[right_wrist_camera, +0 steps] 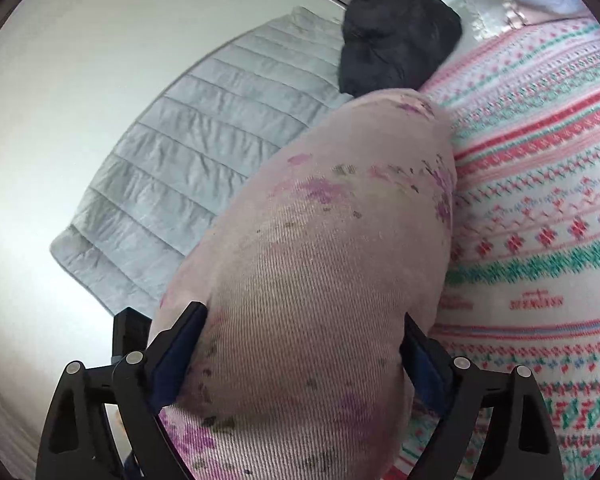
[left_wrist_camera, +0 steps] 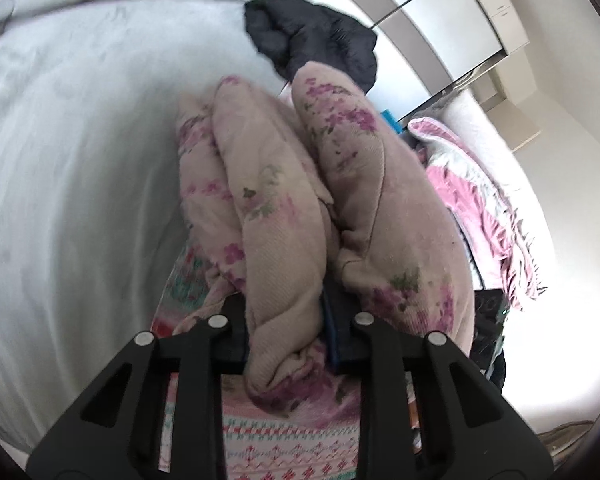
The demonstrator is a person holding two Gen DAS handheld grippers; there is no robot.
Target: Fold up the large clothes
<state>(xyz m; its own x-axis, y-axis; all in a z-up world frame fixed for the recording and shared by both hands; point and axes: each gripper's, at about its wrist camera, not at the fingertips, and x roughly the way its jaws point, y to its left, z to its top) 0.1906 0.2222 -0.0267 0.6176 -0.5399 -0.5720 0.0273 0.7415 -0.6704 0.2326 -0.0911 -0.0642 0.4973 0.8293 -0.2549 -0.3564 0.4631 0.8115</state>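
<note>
A beige garment with purple flowers [left_wrist_camera: 268, 184] is bunched in thick rolls over the bed. My left gripper [left_wrist_camera: 284, 312] is shut on one narrow roll of it, and the cloth bulges out past both pads. In the right wrist view the same floral garment [right_wrist_camera: 320, 240] fills the wide gap of my right gripper [right_wrist_camera: 304, 316]. Both of its blue pads press into the bundle's sides. Under and beside it lies a knit garment with pink, red and green bands [right_wrist_camera: 540, 200], also seen below the left gripper as the knit garment [left_wrist_camera: 292, 444].
A black garment [left_wrist_camera: 316, 36] lies crumpled beyond the floral one, shown too as the black garment [right_wrist_camera: 396, 36]. A pale sheet [left_wrist_camera: 80, 160] spreads to the left and a grey quilted pad [right_wrist_camera: 180, 152] lies behind. A pink blanket [left_wrist_camera: 472, 200] and wardrobe doors [left_wrist_camera: 440, 12] stand at right.
</note>
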